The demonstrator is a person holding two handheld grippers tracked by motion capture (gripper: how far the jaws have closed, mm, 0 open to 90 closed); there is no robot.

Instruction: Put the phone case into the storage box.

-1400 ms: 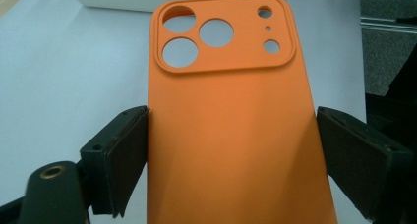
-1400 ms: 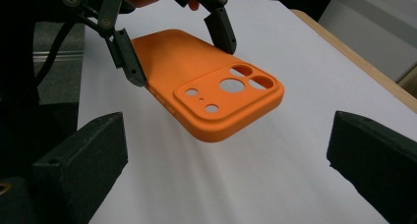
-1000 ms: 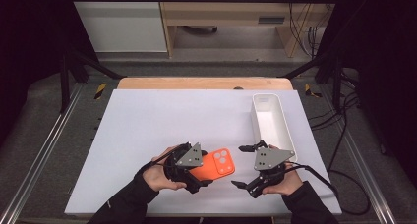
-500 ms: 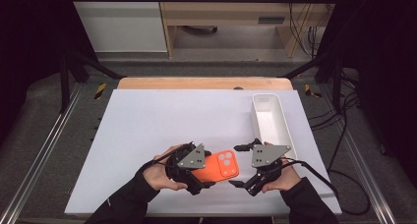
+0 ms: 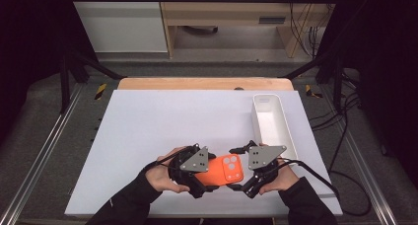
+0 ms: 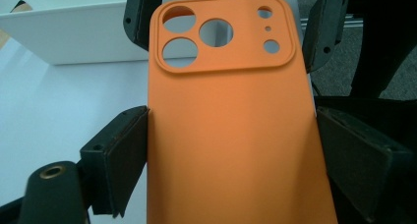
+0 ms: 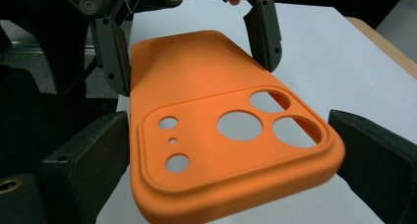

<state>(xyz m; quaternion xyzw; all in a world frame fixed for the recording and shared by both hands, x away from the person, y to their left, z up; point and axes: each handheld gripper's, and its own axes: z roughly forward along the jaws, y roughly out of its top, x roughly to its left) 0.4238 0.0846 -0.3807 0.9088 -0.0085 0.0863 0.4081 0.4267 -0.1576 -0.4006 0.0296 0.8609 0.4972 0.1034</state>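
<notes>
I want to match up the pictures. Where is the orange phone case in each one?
High view: orange phone case low, middle, between the two grippers.
Left gripper view: centre, camera holes at the top.
Right gripper view: centre, camera holes nearest.
Shared landmark: the white table.

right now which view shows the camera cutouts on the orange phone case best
The right gripper view: the orange phone case has its cutout end nearest, with three large holes and three small ones clear. The left gripper view shows the same holes at the case's far end, still sharp. The high view shows the case small, holes barely resolved.
</notes>
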